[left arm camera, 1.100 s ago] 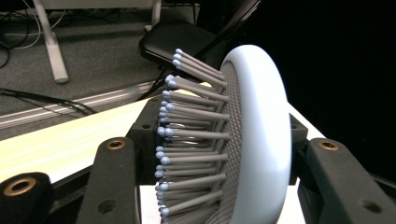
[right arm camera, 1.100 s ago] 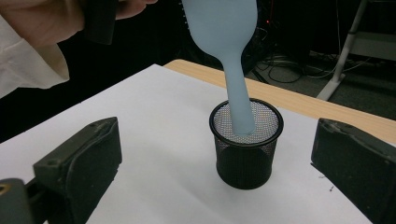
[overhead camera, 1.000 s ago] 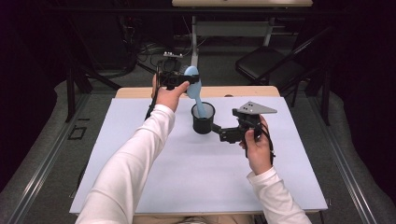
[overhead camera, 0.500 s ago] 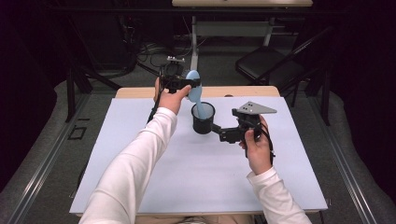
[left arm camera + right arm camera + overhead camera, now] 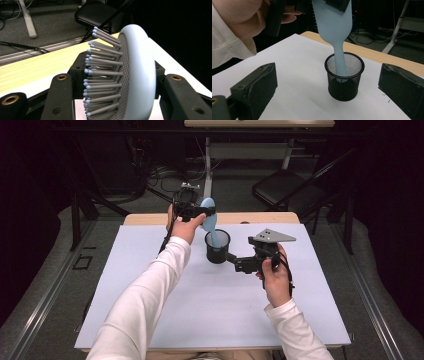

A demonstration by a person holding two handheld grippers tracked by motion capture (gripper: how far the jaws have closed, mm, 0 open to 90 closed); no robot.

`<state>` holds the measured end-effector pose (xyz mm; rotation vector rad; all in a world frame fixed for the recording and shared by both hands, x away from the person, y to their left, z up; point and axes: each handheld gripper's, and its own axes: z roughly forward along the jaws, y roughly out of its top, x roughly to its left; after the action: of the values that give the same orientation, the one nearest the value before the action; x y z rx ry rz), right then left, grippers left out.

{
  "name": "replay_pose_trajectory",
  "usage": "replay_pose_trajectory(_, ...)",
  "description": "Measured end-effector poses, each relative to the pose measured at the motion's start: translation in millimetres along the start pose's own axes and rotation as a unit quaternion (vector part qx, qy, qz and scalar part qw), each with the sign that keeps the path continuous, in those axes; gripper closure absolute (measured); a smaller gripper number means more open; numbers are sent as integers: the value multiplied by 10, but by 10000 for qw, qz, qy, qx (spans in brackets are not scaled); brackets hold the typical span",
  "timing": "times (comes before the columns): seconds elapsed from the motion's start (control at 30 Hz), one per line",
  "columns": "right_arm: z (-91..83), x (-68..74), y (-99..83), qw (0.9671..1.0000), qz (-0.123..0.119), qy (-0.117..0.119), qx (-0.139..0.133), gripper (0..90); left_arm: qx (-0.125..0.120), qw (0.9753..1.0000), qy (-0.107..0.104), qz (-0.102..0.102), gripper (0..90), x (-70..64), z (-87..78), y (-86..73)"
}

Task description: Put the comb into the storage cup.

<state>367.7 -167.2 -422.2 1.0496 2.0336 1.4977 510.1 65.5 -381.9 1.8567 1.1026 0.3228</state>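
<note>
now, my left gripper (image 5: pixel 199 213) is pinching the head of the light blue hairbrush (image 5: pixel 210 220), at the far side of the table (image 5: pixel 150 320) above the white sheet. in the left gripper view the brush head (image 5: pixel 135 75) sits squeezed between both black jaws, grey bristles (image 5: pixel 100 75) with rounded tips pointing to that view's left. brush hangs head up and slightly tilted, handle pointing down; the handle end is inside the black mesh cup (image 5: pixel 218 247). in the right gripper view the handle (image 5: pixel 339 60) passes down through the cup's rim (image 5: pixel 344 56), lower end visible through the mesh; whether it touches the bottom, cannot tell.

cup stands upright on the white sheet, near the far middle of the table.

my right gripper (image 5: pixel 234 260) is on the cup's right, jaws spread, holding nothing. in the right gripper view both jaws stand wide on either side, the cup farther off between them, untouched. right hand (image 5: pixel 275 275) grips it low over the sheet.
</note>
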Motion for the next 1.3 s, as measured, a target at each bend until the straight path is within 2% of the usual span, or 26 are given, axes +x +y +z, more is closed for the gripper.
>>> replay_pose_trajectory(0.23, -3, -4, 0, 10000, 1, -11, -16, 17, 30, 10000, -6, 17, 488, -5, 42, -23)
replay_pose_trajectory(1.07, -13, -12, 2, 10000, 4, -24, -22, 18, 175, 9997, 167, 75, 486, 18, 169, -99)
replay_pose_trajectory(1.3, -15, -14, 2, 10000, -6, -28, -26, 18, 245, 9996, 145, 91, 486, 6, 209, -129)
